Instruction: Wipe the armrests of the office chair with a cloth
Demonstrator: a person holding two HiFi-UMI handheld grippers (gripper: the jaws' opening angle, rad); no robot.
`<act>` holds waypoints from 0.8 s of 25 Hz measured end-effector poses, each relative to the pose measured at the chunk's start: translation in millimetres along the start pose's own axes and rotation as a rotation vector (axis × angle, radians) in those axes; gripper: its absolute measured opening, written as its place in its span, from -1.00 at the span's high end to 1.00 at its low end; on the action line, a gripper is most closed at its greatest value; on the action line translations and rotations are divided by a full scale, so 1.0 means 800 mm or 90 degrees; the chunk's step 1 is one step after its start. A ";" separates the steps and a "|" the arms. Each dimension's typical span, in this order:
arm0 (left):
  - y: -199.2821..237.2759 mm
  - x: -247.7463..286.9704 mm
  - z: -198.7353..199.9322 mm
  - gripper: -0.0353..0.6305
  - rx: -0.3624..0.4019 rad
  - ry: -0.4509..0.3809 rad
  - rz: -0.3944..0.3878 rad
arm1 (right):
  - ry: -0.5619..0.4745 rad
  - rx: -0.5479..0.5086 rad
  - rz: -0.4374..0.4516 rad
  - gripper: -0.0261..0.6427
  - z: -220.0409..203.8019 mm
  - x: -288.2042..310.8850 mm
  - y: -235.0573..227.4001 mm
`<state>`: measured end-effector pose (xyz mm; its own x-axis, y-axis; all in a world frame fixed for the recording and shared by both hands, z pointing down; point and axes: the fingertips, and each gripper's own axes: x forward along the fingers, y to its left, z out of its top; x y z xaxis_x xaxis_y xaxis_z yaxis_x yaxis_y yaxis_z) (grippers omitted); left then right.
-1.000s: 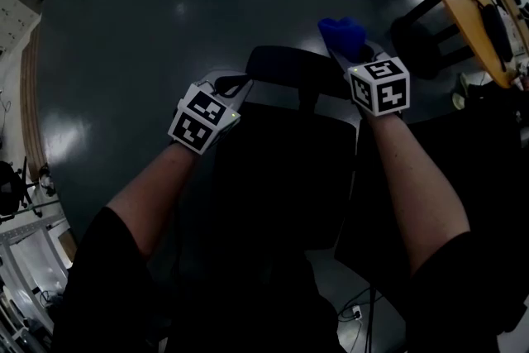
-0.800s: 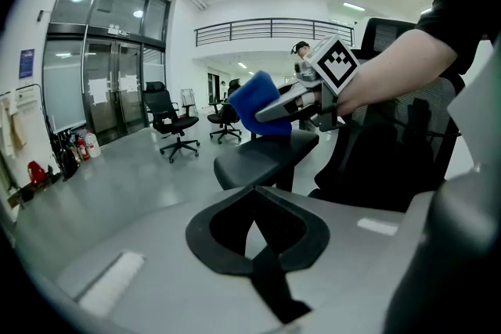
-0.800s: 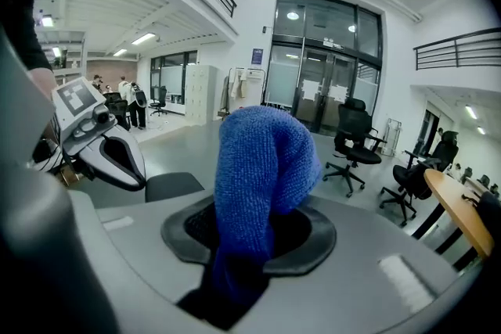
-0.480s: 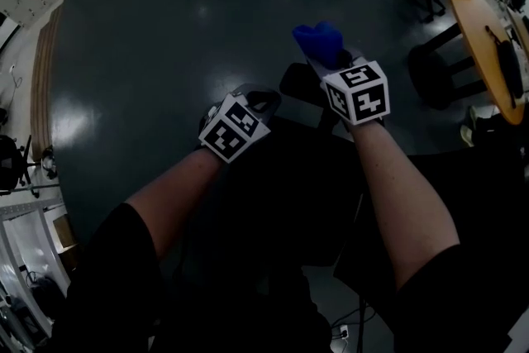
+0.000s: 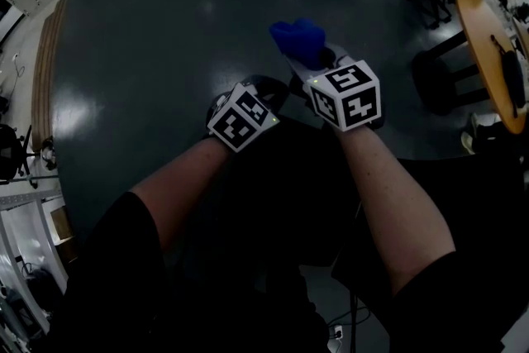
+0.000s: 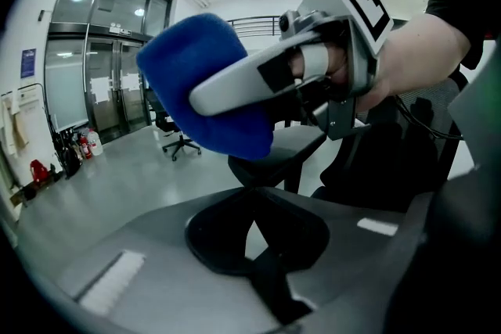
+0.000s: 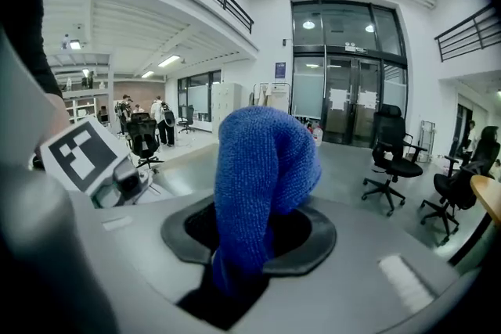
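Cloth [image 7: 262, 184] looks soft and light; right tongs [image 7: 235, 285] pinch its bunched end, left tongs [image 6: 262, 281] alongside pressed together, empty.

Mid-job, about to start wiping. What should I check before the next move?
1. Blue cloth clamped in the right gripper: ok.
2. Left gripper carrying nothing, jaws together: ok.
3. Armrest in sight below the cloth: ok.
4. Cloth touching the armrest: cannot tell, as the cloth overlaps it in the left gripper view.
5. Other armrest located: cannot tell, as the chair is too dark in the head view.
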<state>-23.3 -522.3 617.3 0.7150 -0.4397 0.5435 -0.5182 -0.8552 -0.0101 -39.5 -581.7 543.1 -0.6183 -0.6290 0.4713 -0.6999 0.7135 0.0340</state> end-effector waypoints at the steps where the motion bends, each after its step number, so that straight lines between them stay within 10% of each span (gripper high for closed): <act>1: -0.001 0.002 0.002 0.84 0.000 -0.001 -0.001 | -0.010 -0.002 0.002 0.52 0.006 -0.008 -0.001; 13: -0.002 0.004 0.003 0.84 0.001 0.002 -0.010 | 0.051 0.000 -0.186 0.52 -0.067 -0.182 -0.152; 20: -0.003 0.008 0.008 0.84 -0.008 -0.006 -0.008 | 0.103 0.063 -0.212 0.52 -0.147 -0.217 -0.144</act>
<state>-14.7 -525.1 615.3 0.7261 -0.4319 0.5350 -0.5150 -0.8571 0.0071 190.6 -518.2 560.8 -0.2929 -0.7588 0.5818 -0.8889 0.4402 0.1266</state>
